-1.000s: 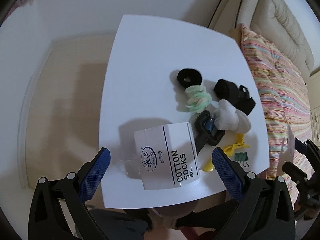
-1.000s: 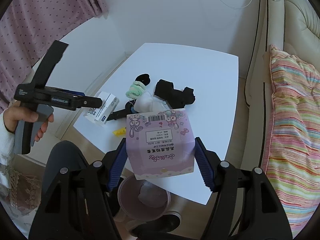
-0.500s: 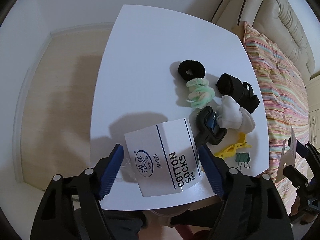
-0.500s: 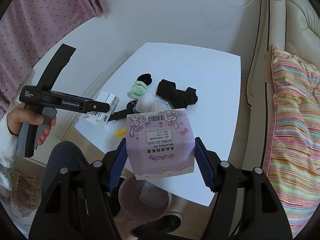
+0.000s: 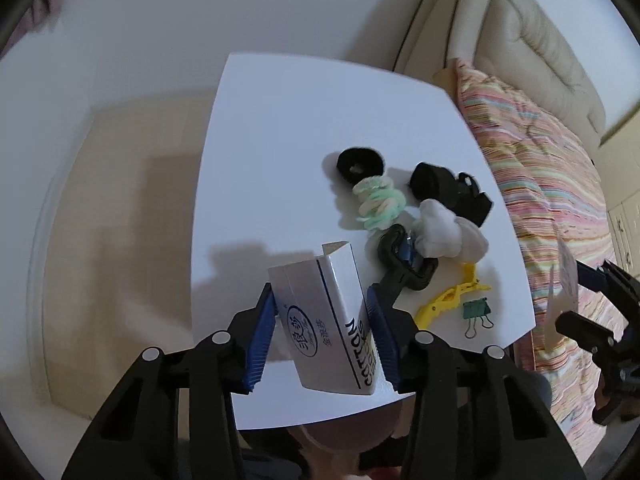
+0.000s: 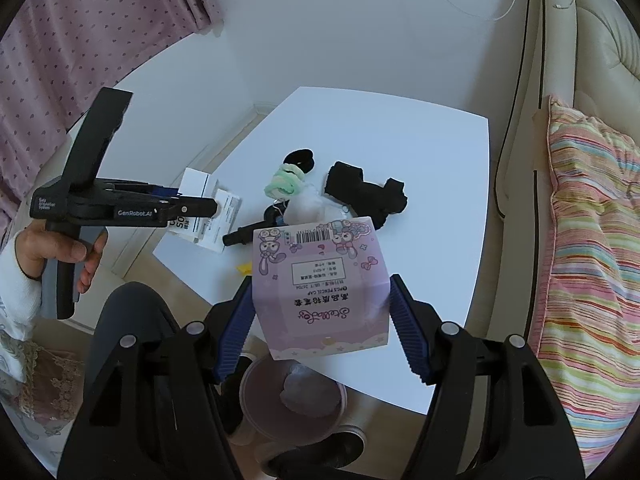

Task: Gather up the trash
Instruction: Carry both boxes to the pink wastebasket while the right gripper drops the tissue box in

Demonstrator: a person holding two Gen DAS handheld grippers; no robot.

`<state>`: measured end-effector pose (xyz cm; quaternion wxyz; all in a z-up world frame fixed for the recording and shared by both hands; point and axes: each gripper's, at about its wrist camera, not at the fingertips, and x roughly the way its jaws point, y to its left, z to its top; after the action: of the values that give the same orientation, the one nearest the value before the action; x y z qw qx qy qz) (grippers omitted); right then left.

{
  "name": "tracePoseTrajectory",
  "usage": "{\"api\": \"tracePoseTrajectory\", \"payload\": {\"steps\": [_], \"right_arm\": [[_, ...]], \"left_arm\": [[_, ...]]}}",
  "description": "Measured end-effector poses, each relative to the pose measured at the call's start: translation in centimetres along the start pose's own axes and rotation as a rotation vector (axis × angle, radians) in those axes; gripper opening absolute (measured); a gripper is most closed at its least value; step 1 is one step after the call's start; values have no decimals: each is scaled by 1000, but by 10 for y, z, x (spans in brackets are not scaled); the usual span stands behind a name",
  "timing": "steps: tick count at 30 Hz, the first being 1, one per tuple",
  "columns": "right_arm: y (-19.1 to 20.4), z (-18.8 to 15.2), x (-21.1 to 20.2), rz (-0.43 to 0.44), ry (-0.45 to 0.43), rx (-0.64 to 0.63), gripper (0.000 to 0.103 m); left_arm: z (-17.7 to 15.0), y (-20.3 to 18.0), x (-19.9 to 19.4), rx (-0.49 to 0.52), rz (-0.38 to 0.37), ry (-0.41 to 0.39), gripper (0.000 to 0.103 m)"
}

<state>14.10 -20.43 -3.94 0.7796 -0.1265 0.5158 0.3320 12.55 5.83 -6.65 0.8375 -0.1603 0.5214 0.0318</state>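
Left gripper (image 5: 322, 334) closed on one sock box (image 5: 326, 320), one pink box (image 6: 322, 286)

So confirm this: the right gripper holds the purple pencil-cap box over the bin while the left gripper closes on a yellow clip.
Wrong about the clip. In the left wrist view the left gripper has been closing around the white cotton socks box; the yellow clip lies on the table. The rest holds.

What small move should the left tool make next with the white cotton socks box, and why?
Probably lift and carry it toward the pink bin below the table edge. The left tool has just been closing, and the white socks box now sits tilted between its pads; the right tool already holds the purple box above that bin.
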Motion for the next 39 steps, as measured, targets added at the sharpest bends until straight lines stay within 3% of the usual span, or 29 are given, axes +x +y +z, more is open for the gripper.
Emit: {"api": "tracePoseTrajectory", "payload": {"steps": [10, 22, 29, 39], "right_arm": [[15, -7, -19, -13, -52, -5, 65], [38, -36, -43, -28, -96, -11, 65], [55, -54, -49, -45, -100, -39, 65], [71, -92, -35, -13, -46, -48, 65]], "left_arm": [[-19, -19, -44, 140, 32, -155, 43], [-64, -56, -89, 303, -29, -299, 43], [-89, -70, -94, 352, -35, -324, 43], [-122, -70, -85, 356, -61, -286, 43]]}}
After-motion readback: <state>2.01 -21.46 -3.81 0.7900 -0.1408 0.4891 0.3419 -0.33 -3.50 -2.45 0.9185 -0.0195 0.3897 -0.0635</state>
